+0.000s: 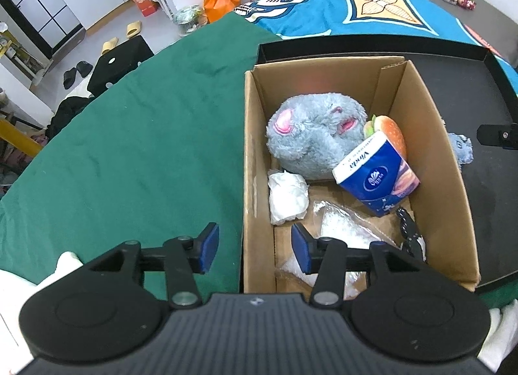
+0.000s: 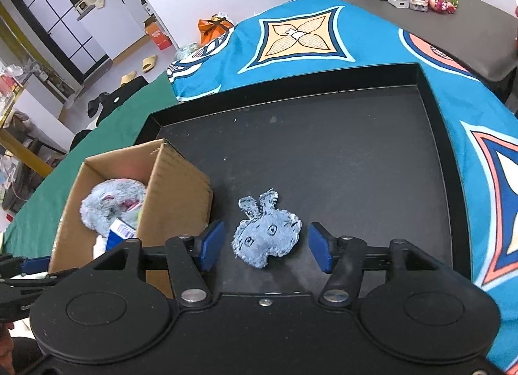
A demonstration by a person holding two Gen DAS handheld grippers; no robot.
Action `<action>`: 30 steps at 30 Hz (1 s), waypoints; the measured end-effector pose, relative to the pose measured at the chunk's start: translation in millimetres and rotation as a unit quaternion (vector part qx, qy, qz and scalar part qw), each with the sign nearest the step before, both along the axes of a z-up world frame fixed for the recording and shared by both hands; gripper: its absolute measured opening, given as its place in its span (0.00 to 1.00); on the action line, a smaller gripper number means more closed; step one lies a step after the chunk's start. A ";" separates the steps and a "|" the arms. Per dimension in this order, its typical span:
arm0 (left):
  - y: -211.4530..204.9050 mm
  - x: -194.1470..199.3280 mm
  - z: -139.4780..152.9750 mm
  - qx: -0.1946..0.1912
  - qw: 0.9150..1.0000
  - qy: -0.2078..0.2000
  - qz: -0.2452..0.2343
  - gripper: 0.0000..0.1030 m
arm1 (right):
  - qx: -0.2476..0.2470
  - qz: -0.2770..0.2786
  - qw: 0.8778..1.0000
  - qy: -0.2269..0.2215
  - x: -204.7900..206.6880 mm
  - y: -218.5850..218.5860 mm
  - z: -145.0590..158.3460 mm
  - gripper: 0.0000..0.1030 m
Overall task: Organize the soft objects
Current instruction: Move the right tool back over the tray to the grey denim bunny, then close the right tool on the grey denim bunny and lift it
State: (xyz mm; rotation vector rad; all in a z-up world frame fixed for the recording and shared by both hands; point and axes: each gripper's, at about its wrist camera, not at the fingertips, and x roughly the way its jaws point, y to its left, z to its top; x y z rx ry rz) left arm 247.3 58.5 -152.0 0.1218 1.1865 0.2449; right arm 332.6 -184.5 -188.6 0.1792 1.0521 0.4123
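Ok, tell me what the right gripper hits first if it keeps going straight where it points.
Most likely the small blue plush bunny: it lies on the black tray between the right gripper's open fingers, not yet touched. Depth is hard to judge from this view.

Two plush toys [image 1: 314, 135] [image 2: 265, 235], one tissue pack [image 1: 377, 174], one box [image 1: 255, 154].

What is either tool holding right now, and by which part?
Nothing is held. The left tool is open astride the cardboard box wall. The right tool is open around the small blue plush rabbit, pads not touching it.
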 end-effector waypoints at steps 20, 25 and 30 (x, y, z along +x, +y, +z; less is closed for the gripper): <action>-9.9 19.7 -10.8 0.024 0.999 0.030 -0.010 0.48 | -0.019 0.022 1.000 -0.003 9.5 13.5 -40.1 0.55; -8.5 19.3 -11.8 0.023 0.999 0.035 -0.004 0.48 | -0.060 0.032 0.998 -0.013 -0.4 16.0 -38.0 0.39; -9.7 15.6 -7.7 0.022 0.999 0.028 -0.001 0.48 | -0.061 0.025 0.998 -0.004 -7.9 7.5 -35.2 0.34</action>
